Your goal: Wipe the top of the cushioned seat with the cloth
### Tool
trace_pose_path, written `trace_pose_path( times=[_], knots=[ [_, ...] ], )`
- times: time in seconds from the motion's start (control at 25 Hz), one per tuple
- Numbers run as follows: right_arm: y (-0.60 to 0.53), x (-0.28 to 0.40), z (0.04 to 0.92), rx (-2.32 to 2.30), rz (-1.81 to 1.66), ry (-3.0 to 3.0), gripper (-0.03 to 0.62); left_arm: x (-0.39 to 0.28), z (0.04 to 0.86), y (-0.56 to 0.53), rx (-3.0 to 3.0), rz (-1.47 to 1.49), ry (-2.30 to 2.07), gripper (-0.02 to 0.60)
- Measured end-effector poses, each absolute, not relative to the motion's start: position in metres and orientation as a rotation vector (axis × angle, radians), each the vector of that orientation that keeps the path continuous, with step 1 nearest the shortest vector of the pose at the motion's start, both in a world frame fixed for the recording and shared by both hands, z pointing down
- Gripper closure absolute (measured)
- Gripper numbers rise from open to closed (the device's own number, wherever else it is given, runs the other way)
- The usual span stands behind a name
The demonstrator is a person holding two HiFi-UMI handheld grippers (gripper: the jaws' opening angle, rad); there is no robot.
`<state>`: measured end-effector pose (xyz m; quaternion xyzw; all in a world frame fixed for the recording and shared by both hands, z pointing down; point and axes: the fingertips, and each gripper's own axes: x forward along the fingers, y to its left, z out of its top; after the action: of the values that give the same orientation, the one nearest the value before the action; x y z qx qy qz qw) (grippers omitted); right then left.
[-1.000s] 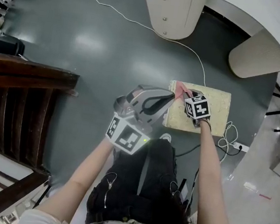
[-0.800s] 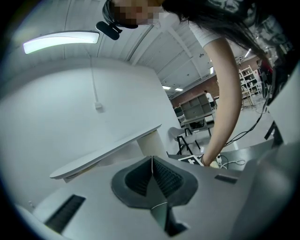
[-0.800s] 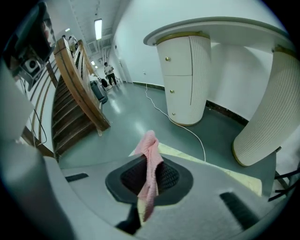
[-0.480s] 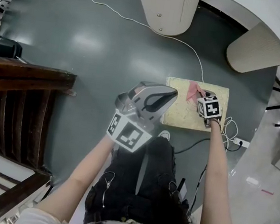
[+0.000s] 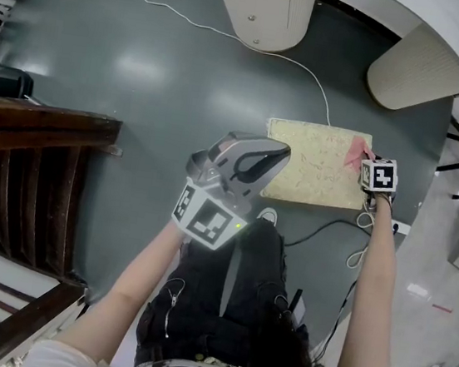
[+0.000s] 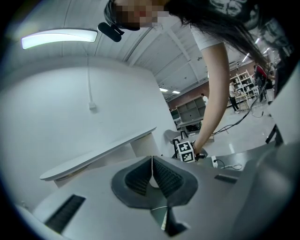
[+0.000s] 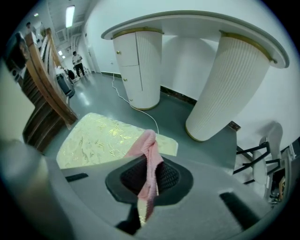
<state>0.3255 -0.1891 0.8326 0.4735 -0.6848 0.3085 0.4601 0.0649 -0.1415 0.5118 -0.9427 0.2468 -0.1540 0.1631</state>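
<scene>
Hiding seat's (image 7: pixel 96 138) edge: cloth (image 7: pixel 146 144), right tongs (image 7: pixel 151 177).

The left claw (image 6: pixel 152 162), jaws pressed together with nothing between, points toward a white table (image 6: pixel 98 157) and a person's arm (image 6: pixel 213 89).
</scene>
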Motion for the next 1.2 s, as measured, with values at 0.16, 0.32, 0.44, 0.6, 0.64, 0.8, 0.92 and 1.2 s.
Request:
trace_pose_path(
  times=[0.16,0.32,0.44,0.6,0.64,0.8,0.92,1.2],
  knots=[
    [-0.186,0.353,0.828,1.212,0.787,-1.643,0.582,0.069,0.511,-0.139,-2.694,-0.444,0.699,0.575],
    [-0.188,0.343,0.816,1.221,0.778,-1.707,0.582,0.074,0.507,-0.14,-2.692,-0.442,0.696,0.575],
    [-0.183,0.308,0.797,1.181,0.737,-1.816,0.582,0.076,0.501,-0.137,-2.692,-0.431,0.708,0.575],
    [-0.171,0.241,0.779,1.075,0.701,-1.954,0.582,0.074,0.493,-0.137,-2.692,-0.429,0.719,0.575],
    [-0.167,0.222,0.777,1.043,0.698,-1.985,0.582,0.073,0.491,-0.137,-2.692,-0.429,0.724,0.575],
    [-0.148,0.149,0.776,0.901,0.682,-2.085,0.582,0.066,0.489,-0.133,-2.688,-0.433,0.749,0.575],
    [-0.139,0.106,0.78,0.834,0.687,-2.128,0.582,0.056,0.489,-0.131,-2.684,-0.436,0.778,0.575],
    [-0.127,0.055,0.799,0.758,0.726,-2.137,0.582,0.037,0.494,-0.124,-2.684,-0.46,0.821,0.575]
  ],
)
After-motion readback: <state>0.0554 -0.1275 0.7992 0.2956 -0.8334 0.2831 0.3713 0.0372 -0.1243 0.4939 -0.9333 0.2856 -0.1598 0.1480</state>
